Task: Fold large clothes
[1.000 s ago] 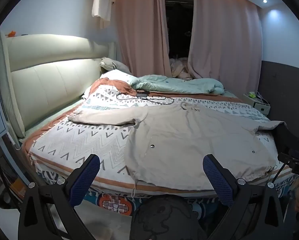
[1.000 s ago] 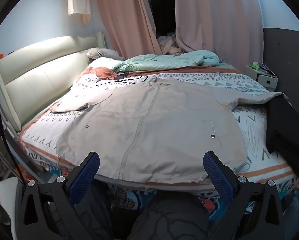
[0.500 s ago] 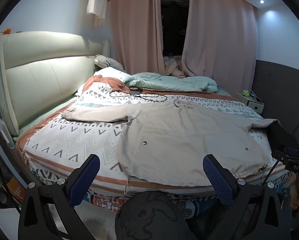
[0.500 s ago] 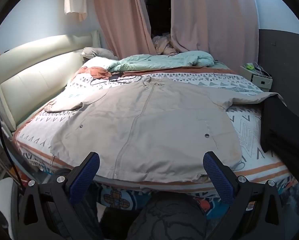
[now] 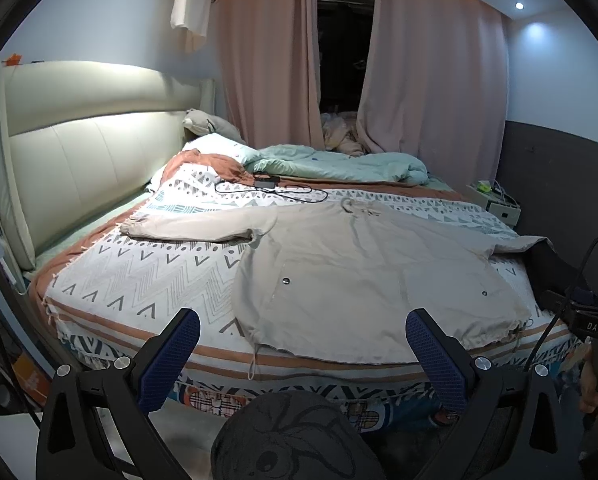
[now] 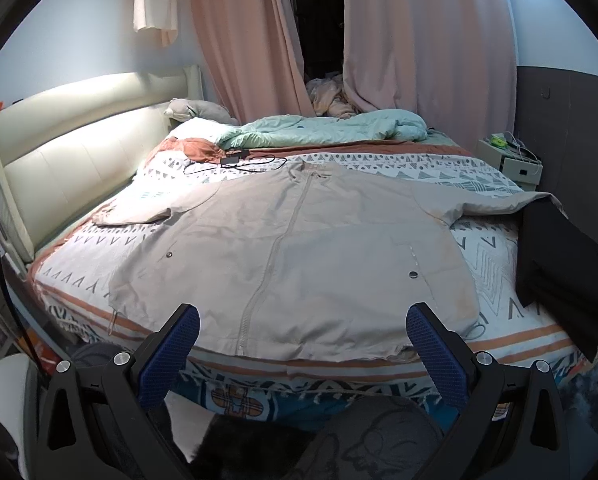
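Observation:
A large beige zip jacket [image 5: 363,272] [image 6: 299,256] lies spread flat, front up, on the patterned bed cover, both sleeves stretched out sideways and its hem at the near edge of the bed. My left gripper [image 5: 302,354] hangs open in front of the bed's near edge, holding nothing. In its own view my right gripper [image 6: 302,350] is open too, just short of the jacket's hem, with nothing between its blue pads [image 6: 167,354].
A black folded garment [image 6: 559,264] lies on the bed's right corner over the jacket's right sleeve end. A black cable and charger [image 5: 267,186] and a mint duvet [image 5: 339,162] lie further back. A padded headboard [image 5: 79,160] runs on the left. A nightstand [image 6: 515,160] stands far right.
Both views have drawn back and risen a little, so the bed sits lower and further off. The jacket has not moved and both grippers have stayed open.

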Demonstrator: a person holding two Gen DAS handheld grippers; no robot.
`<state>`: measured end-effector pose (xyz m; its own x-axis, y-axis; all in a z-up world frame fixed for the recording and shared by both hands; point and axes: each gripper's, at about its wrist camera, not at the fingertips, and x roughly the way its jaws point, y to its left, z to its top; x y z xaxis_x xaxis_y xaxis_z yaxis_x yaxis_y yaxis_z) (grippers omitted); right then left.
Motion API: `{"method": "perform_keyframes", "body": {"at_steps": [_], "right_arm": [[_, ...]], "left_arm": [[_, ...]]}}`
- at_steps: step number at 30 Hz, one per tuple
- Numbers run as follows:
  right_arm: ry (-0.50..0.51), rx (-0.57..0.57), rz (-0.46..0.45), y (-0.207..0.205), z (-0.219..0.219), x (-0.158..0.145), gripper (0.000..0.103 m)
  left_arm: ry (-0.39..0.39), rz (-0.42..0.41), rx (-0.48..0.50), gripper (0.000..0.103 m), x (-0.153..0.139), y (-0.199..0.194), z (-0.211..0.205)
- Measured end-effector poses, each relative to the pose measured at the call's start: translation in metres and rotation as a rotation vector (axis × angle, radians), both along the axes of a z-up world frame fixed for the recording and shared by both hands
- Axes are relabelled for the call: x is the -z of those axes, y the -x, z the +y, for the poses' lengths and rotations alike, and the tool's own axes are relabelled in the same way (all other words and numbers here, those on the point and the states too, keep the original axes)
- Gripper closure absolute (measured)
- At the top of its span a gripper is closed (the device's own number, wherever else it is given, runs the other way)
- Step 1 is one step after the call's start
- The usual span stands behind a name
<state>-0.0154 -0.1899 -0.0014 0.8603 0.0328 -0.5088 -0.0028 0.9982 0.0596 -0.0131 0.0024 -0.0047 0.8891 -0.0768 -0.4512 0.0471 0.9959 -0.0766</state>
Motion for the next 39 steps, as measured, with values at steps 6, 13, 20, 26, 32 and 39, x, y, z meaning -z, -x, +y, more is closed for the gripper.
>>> {"method": "perform_keyframes", "body": {"at_steps": [6, 13, 20, 26, 32, 39], "right_arm": [[0.001, 0.015, -0.011, 0.012, 0.001, -0.009, 0.0], [-0.02, 0.022, -0.031, 0.029, 0.001, -0.027, 0.0], [-0.029, 0.049, -0.057, 0.04, -0.003, -0.044, 0.0], [-0.025, 0.066, -0.062, 0.043, -0.005, -0.046, 0.0], [-0.017, 0.084, -0.069, 0.047, -0.005, -0.047, 0.0], [-0.005, 0.078, -0.064, 0.053, -0.003, -0.051, 0.0]], "left_arm": [[0.006, -0.009, 0.011, 0.0, -0.003, 0.01, 0.003], [0.029, -0.011, 0.021, 0.0, -0.011, 0.022, 0.005], [0.032, -0.032, 0.035, 0.0, -0.023, 0.032, 0.005], [0.042, -0.044, 0.046, 0.0, -0.028, 0.036, 0.006], [0.041, -0.044, 0.054, 0.0, -0.029, 0.038, 0.008], [0.038, -0.039, 0.054, 0.0, -0.029, 0.041, 0.008]]}}
